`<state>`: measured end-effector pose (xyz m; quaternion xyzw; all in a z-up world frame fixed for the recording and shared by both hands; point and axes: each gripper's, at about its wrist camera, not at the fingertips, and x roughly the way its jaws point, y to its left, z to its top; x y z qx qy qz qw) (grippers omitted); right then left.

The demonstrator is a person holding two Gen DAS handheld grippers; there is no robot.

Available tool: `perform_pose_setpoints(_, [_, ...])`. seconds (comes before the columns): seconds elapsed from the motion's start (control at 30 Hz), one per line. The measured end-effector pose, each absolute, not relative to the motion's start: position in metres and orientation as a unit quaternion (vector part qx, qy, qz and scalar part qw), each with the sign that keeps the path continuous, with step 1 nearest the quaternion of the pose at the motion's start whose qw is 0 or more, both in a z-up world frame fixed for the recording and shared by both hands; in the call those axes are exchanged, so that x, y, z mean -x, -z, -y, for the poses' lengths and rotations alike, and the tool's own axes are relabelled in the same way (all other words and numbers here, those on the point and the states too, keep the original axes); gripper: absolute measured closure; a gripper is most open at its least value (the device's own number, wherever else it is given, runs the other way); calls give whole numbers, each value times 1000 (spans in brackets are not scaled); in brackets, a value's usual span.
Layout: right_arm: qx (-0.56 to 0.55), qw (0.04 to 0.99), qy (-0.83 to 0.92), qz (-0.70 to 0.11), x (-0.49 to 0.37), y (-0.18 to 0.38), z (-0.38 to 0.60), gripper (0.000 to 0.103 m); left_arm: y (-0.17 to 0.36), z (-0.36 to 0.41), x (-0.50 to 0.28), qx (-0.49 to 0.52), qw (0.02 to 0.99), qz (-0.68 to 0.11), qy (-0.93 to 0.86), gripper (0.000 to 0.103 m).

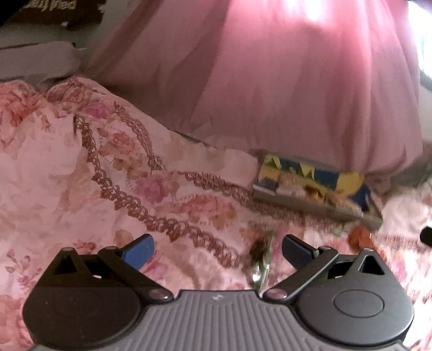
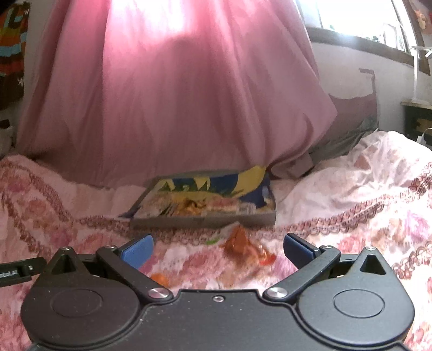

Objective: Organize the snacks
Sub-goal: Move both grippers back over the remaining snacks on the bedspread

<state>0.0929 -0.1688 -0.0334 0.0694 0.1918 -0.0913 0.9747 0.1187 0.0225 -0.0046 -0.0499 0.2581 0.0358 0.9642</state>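
A flat grey tray-box (image 2: 205, 222) with a blue and yellow printed lining holds several wrapped snacks; it lies on the floral bedspread under the pink curtain, and shows in the left wrist view as the tray-box (image 1: 302, 201) at right. An orange wrapped candy (image 2: 243, 244) lies just ahead between the fingers of my open right gripper (image 2: 217, 249). A smaller orange piece (image 2: 159, 279) sits by its left finger. My left gripper (image 1: 217, 249) is open over the bedspread; a dark green-wrapped snack (image 1: 260, 256) lies just inside its right finger. An orange candy (image 1: 360, 237) lies further right.
The pink floral bedspread (image 1: 81, 175) is rumpled and rises at left. A pink curtain (image 2: 175, 94) hangs behind the tray-box. A grey pillow (image 2: 351, 121) lies at back right, with a window (image 2: 359, 19) above. The other gripper's black edge (image 2: 19, 270) shows at left.
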Motion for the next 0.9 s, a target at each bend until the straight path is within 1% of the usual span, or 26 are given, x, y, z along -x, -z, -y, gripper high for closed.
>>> perform_pose_setpoints(0.27, [-71, 962, 76, -251, -92, 57, 154, 1, 14, -17, -121, 29, 955, -291, -50, 0])
perform_pose_setpoints(0.57, [-77, 950, 66, -296, -102, 74, 148, 1, 26, -18, -133, 21, 938, -340, -66, 0])
perform_pose_setpoints(0.9, [-24, 949, 36, -313, -112, 68, 136, 1, 28, -13, -137, 8, 934, -354, -49, 0])
